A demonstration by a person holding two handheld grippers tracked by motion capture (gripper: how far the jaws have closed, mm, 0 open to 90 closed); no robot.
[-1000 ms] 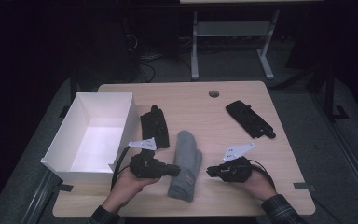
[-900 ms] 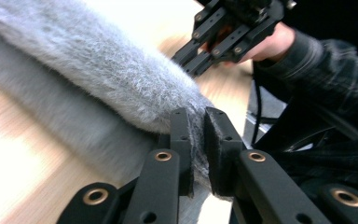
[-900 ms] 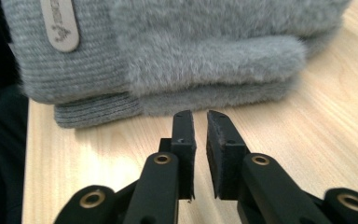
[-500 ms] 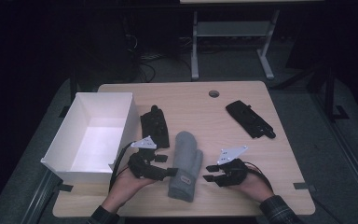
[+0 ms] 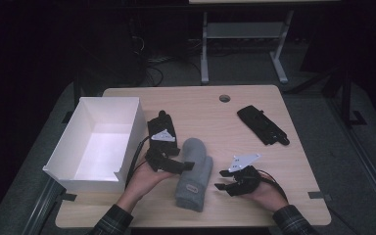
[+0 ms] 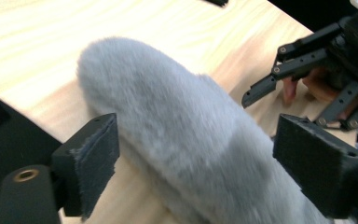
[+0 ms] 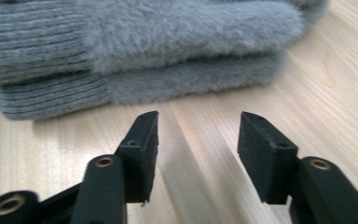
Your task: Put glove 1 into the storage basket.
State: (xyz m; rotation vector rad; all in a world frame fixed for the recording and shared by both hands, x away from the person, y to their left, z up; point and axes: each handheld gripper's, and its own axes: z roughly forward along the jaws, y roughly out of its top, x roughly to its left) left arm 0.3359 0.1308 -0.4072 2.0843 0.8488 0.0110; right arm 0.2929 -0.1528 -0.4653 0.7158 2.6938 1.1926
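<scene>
Since a second ago, both grippers have spread wide: left gripper straddles the fluffy grey knitted mitten; right gripper waits at its three o'clock. Next, probably, close and lift.

No legible text. Small tab on the grey mitten cuff: marking too small to read.

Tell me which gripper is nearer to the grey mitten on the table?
Left. The left gripper is open around the grey mitten, one jaw on each side. The right gripper is open beside it, a gap away.
</scene>
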